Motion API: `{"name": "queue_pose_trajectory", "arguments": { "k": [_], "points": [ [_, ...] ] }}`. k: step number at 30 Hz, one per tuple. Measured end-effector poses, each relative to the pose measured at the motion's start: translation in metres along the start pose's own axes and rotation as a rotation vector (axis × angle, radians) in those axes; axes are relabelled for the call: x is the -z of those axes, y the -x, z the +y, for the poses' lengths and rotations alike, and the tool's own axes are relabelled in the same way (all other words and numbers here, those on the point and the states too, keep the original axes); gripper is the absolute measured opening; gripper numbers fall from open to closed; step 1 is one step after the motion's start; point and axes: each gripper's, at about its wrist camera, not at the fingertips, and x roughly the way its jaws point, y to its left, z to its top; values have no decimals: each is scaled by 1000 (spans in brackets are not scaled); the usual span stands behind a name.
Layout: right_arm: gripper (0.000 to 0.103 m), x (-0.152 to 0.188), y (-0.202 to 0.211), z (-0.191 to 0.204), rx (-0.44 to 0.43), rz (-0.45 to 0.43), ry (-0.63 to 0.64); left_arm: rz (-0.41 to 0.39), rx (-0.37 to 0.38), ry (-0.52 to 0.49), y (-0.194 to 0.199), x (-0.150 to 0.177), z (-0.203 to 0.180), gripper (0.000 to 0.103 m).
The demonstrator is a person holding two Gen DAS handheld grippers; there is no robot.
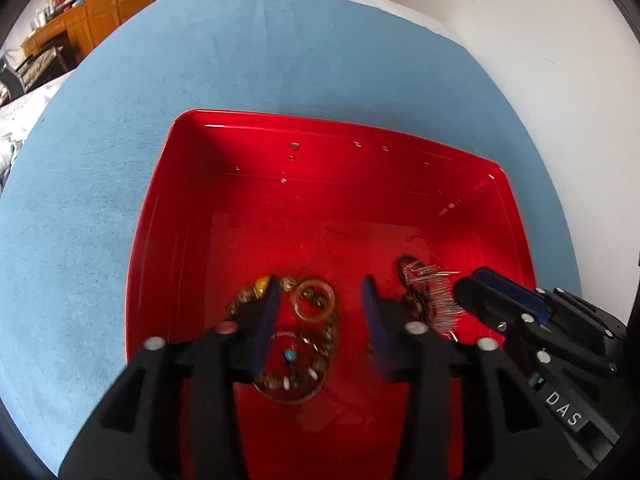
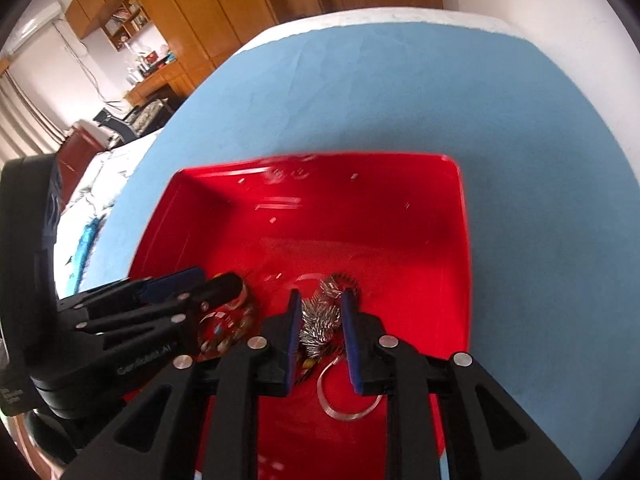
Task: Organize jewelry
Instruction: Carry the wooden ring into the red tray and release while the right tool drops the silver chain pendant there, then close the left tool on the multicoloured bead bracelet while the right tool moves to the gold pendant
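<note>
A glossy red tray (image 1: pixel 248 128) (image 2: pixel 440 208) lies on a blue cloth. My left gripper (image 1: pixel 320 292) is open inside the tray, its jaws on either side of an amber ring (image 1: pixel 316 298) and a beaded bracelet (image 1: pixel 296 376) with a turquoise bead. My right gripper (image 2: pixel 322 300) is open, its jaws flanking a spiky silver piece (image 2: pixel 320 320); a clear bangle (image 2: pixel 344 400) lies below it. The silver piece also shows in the left wrist view (image 1: pixel 430 292), with the right gripper (image 1: pixel 476 284) beside it. The left gripper (image 2: pixel 208 280) shows in the right wrist view over the bracelet (image 2: pixel 224 328).
The blue cloth (image 1: pixel 120 160) (image 2: pixel 400 92) covers a white surface (image 1: pixel 520 40). The far half of the tray holds only small specks. Wooden cupboards (image 2: pixel 192 4) and a desk stand in the background.
</note>
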Motion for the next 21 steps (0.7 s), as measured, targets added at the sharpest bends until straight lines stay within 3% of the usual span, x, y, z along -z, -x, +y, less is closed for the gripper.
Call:
{"name": "queue_pose_trajectory", "arguments": {
  "k": [1, 2, 8, 10, 13, 21],
  "points": [
    [33, 0, 0, 0, 4, -6, 5, -2, 9, 8, 0, 0, 1, 51],
    [34, 1, 3, -1, 1, -18, 9, -4, 18, 9, 1, 0, 2, 51],
    [34, 15, 32, -5, -37, -73, 6, -58, 22, -10, 33, 19, 2, 60],
    [34, 24, 45, -3, -49, -87, 14, -83, 21, -21, 50, 31, 1, 70],
    [34, 42, 64, 2, -72, -99, 40, -125, 8, -32, 75, 54, 6, 76],
    [34, 102, 99, 18, -134, -91, 98, -186, -30, -68, 117, 108, 24, 82]
  ]
}}
